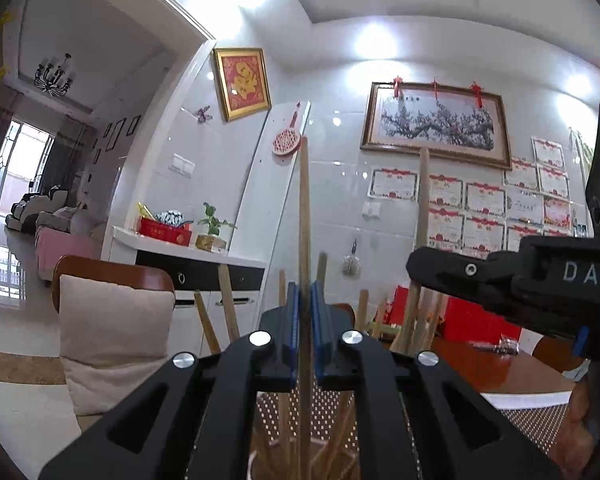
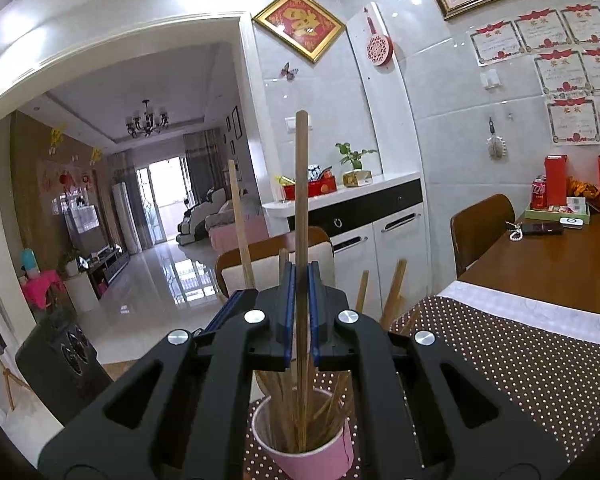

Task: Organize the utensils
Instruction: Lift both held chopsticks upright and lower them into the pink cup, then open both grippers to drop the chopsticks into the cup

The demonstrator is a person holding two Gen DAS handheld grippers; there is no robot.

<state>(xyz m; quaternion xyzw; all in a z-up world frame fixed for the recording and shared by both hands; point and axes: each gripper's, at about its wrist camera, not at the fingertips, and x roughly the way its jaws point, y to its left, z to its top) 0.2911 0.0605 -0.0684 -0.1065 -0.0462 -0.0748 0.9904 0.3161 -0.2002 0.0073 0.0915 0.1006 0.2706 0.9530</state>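
In the left wrist view my left gripper [image 1: 305,320] is shut on a tall wooden chopstick [image 1: 304,208] that stands upright between the blue pads. Its lower end reaches down among several other chopsticks [image 1: 284,420]. To the right, my right gripper [image 1: 416,270] is shut on a second upright chopstick [image 1: 423,196]. In the right wrist view that right gripper [image 2: 302,320] clamps its chopstick [image 2: 301,200], whose lower end stands in a pink paper cup [image 2: 312,456] with several chopsticks [image 2: 332,404]. The left gripper [image 2: 232,308] sits just left, with its chopstick [image 2: 238,220].
The cup stands on a brown dotted placemat [image 2: 500,360] over a white cloth on a wooden table [image 2: 560,264]. A phone, a cola can and red boxes [image 2: 556,184] lie at the table's far end. Cushioned chairs [image 1: 112,320] [image 2: 480,224] stand beside the table.
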